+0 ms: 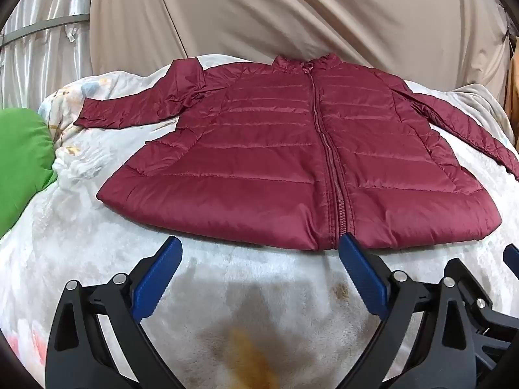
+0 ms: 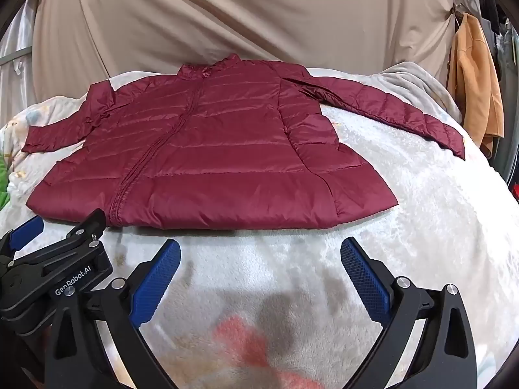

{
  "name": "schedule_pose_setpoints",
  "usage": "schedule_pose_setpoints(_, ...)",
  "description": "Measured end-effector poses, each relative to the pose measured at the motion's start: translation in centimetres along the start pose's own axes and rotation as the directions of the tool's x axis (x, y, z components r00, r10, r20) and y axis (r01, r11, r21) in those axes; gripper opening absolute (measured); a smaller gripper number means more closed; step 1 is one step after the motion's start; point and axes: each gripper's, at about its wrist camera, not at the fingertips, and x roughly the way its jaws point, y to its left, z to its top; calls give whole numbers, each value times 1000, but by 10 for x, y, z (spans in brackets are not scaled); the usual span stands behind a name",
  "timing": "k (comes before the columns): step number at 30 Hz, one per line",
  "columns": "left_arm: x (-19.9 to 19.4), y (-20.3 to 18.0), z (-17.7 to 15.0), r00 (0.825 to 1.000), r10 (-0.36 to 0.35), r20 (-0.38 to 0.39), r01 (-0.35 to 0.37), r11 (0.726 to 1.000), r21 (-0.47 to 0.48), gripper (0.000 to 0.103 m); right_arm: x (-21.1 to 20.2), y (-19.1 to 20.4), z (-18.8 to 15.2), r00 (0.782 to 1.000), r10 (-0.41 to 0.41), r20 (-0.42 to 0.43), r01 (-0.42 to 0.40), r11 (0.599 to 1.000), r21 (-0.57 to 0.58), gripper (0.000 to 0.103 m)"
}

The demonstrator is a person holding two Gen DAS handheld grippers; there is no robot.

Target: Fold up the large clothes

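A dark red quilted puffer jacket lies flat, zipped, front side up on a white fleece blanket, collar away from me, both sleeves spread out to the sides. It also shows in the right wrist view. My left gripper is open and empty, just in front of the jacket's hem near the zipper. My right gripper is open and empty, just in front of the hem's right half. The left gripper's body shows at the right view's lower left.
A green cushion lies at the blanket's left. A beige curtain hangs behind. An orange garment hangs at the far right. The blanket carries faded orange and red prints near me.
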Motion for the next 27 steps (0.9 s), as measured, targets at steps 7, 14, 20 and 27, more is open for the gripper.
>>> schedule_pose_setpoints(7, -2, 4, 4, 1000, 11, 13, -11, 1000, 8, 93, 0, 0, -1, 1000, -1, -2, 1, 1000, -1, 98)
schedule_pose_setpoints(14, -3, 2, 3, 1000, 20, 19, -21, 1000, 19, 91, -1, -1, -5, 1000, -9, -3, 9, 1000, -3, 97)
schedule_pose_setpoints(20, -3, 1, 1, 999, 23, 24, -23, 999, 22, 91, -2, 0, -4, 1000, -15, -3, 15, 1000, -8, 97)
schedule_pose_setpoints(27, -7, -1, 2, 999, 27, 30, -27, 999, 23, 91, -1, 0, -3, 1000, -19, -2, 19, 1000, -10, 97)
